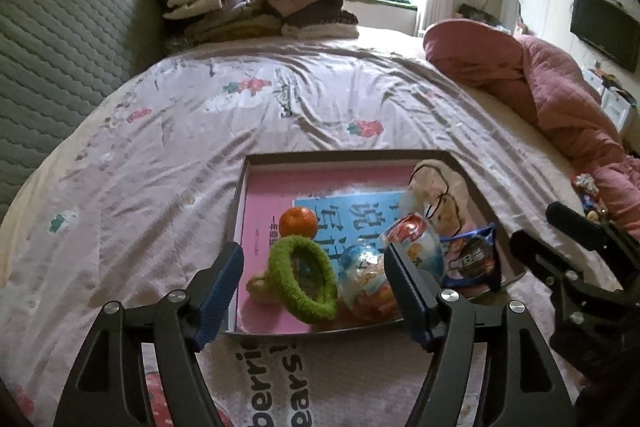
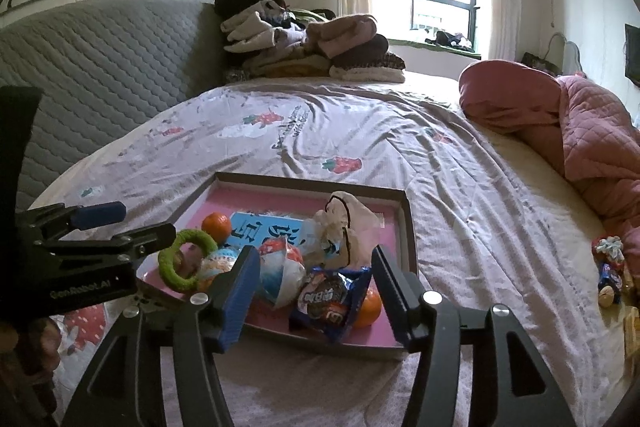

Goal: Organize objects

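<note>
Shallow tray sits on the bedspread, near edge of the bed.

Left gripper: jaws spread wide, nothing between the pads; it hangs over the tray's near-left part. Below and just beyond its fingertips lie the green hair ring and a tangerine farther back.

Right gripper: released, grasping nothing, above the tray's near-right part. The blue snack packet lies in the tray under the gap, a second tangerine touching it on the right.
</note>
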Demonstrator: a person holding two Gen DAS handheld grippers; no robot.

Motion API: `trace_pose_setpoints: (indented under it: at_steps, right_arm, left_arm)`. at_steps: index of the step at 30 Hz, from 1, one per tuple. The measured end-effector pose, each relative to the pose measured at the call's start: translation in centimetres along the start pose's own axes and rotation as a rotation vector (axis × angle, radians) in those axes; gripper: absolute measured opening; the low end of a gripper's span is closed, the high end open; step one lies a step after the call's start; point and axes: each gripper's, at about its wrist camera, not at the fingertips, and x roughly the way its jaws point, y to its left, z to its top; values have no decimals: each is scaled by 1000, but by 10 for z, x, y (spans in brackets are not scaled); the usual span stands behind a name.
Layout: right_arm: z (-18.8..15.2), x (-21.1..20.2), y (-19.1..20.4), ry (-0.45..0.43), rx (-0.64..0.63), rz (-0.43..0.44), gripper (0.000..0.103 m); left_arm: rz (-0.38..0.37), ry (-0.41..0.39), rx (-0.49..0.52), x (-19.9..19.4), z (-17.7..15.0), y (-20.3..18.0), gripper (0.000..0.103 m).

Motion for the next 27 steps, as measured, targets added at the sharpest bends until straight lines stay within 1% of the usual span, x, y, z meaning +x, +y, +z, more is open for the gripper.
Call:
trace_pose_setpoints:
  at_steps: [2, 6, 13, 17, 22, 27]
  right_arm:
    - [2, -6, 1, -14, 0, -4, 58]
    - [7, -17, 0, -48, 16, -9, 60]
    - [13, -37, 0, -98, 28, 4, 65]
    - [11, -45, 4, -109, 21, 15, 67]
    - [4, -51, 8, -108, 19, 22, 68]
    - [-7, -53, 9, -99, 21, 23, 69]
  left_arm:
    - [3, -26, 3, -10, 3, -1, 76]
    - [11, -54, 3, -26, 6, -3, 77]
    - [35, -83, -15, -44, 5, -2, 77]
    - [50, -81, -30, -49, -3, -1, 77]
    - [53, -66, -43, -50, -16, 0, 77]
    - [65, -72, -58, -53, -29, 4, 77]
